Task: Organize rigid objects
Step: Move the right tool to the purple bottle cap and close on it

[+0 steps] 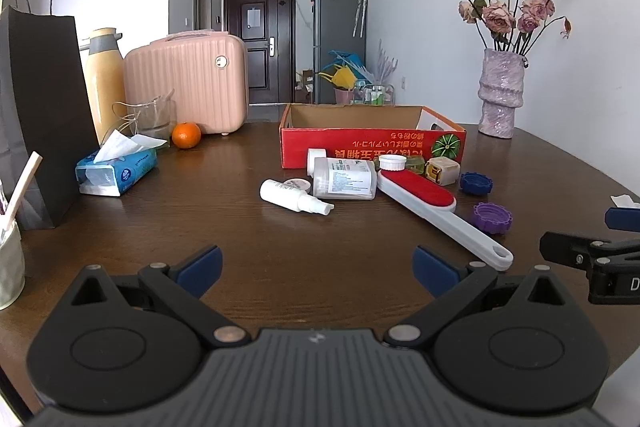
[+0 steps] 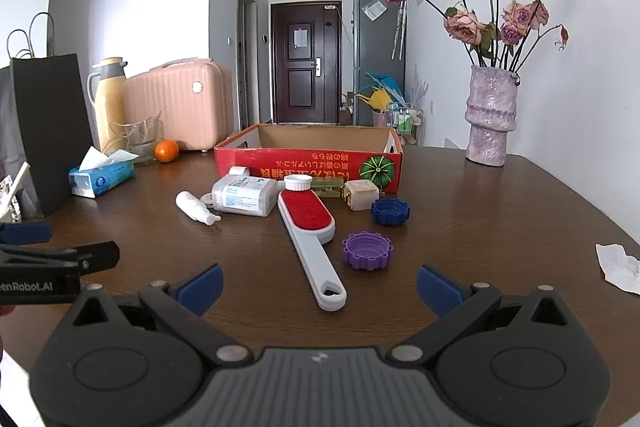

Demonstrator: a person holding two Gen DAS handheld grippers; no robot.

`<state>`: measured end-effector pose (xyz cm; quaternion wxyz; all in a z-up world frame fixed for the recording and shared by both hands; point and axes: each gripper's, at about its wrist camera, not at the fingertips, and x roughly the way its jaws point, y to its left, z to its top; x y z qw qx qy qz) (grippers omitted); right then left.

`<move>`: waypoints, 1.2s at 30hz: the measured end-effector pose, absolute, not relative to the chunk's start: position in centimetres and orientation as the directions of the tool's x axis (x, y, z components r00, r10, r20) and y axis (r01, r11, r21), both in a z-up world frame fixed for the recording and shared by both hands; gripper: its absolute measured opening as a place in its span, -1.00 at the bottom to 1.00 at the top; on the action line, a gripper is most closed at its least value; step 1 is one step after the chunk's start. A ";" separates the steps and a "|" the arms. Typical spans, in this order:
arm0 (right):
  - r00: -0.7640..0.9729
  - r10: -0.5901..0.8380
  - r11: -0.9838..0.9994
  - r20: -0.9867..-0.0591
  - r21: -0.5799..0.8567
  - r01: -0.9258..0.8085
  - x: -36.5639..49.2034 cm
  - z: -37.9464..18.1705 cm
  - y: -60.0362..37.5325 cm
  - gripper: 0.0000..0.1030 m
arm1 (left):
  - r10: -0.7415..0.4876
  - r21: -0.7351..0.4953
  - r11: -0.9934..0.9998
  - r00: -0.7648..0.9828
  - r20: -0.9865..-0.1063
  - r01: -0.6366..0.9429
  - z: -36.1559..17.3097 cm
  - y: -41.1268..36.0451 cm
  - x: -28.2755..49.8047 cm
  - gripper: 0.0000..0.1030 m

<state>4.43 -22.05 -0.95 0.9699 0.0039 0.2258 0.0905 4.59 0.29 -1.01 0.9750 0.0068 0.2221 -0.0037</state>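
Note:
A red cardboard box [image 1: 360, 151] [image 2: 256, 157] stands open at the table's middle. In front of it lie a white and red lint brush [image 1: 432, 209] [image 2: 310, 231], a white bottle [image 1: 346, 178] [image 2: 246, 195], a small spray bottle [image 1: 292, 197] [image 2: 196, 207], a white cap [image 1: 392, 162] [image 2: 298, 183], a beige cube [image 1: 442, 169] [image 2: 362, 194], a blue lid [image 1: 476, 183] [image 2: 390, 211] and a purple lid [image 1: 492, 217] [image 2: 366, 249]. My left gripper [image 1: 318, 267] and right gripper [image 2: 320, 285] are open and empty, short of the pile.
A tissue pack [image 1: 116, 169] [image 2: 100, 177], an orange [image 1: 186, 135] [image 2: 167, 151], a glass jug [image 1: 154, 117], a pink case [image 1: 186, 83], a flask [image 1: 104, 79] and a black bag [image 1: 38, 115] crowd the left. A vase of roses [image 1: 502, 95] [image 2: 490, 115] stands right. Crumpled paper [image 2: 618, 267] lies near the right edge.

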 end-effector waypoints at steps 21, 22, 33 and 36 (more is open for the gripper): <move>0.845 0.141 0.990 -0.515 0.047 -0.136 12.3 -3.1 -22.6 1.00 | 0.012 0.006 1.000 0.872 -0.490 -0.011 -1.9 0.9 12.2 1.00; 0.843 0.138 0.990 -0.520 0.045 -0.134 12.8 -3.3 -22.7 1.00 | 0.014 0.006 1.000 0.871 -0.492 -0.013 -1.9 1.0 12.5 1.00; 0.819 0.123 0.991 -0.561 0.028 -0.129 17.2 -4.6 -23.4 0.88 | 0.042 0.014 0.999 0.859 -0.510 -0.041 -1.8 1.5 15.6 1.00; 0.810 0.121 0.991 -0.573 0.026 -0.130 18.4 -5.0 -23.6 0.84 | 0.050 0.015 0.999 0.854 -0.518 -0.049 -1.9 1.6 16.5 1.00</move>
